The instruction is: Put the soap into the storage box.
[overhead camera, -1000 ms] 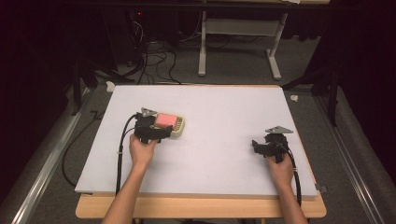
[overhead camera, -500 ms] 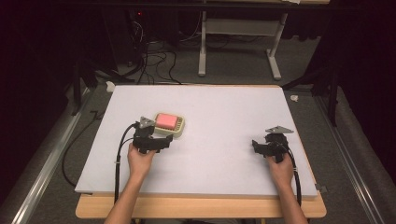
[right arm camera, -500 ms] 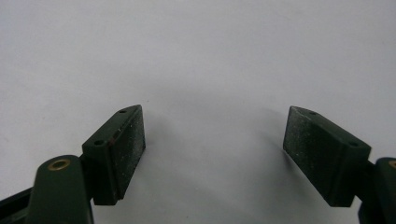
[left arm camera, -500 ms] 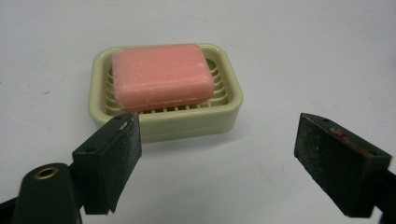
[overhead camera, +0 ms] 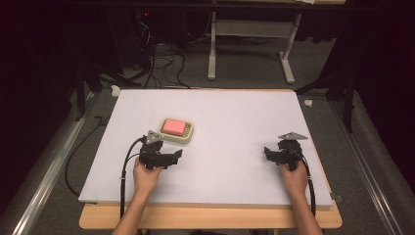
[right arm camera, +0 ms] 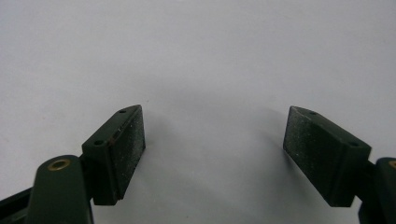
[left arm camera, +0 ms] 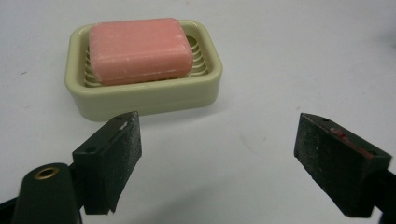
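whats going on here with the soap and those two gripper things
A person sits at a table covered by a white sheet, holding a two-jaw gripper in each hand. A pink soap bar lies in a pale green soap dish on the left half of the sheet. The left gripper sits just short of the dish with its jaws wide open, holding nothing and touching neither dish nor soap. The right gripper rests far off on the right side, also open and empty, over bare sheet.

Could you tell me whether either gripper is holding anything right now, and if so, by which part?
Nothing is held. The left gripper has its jaws open, short of the soap dish with the pink soap; the right gripper is open over the bare table.
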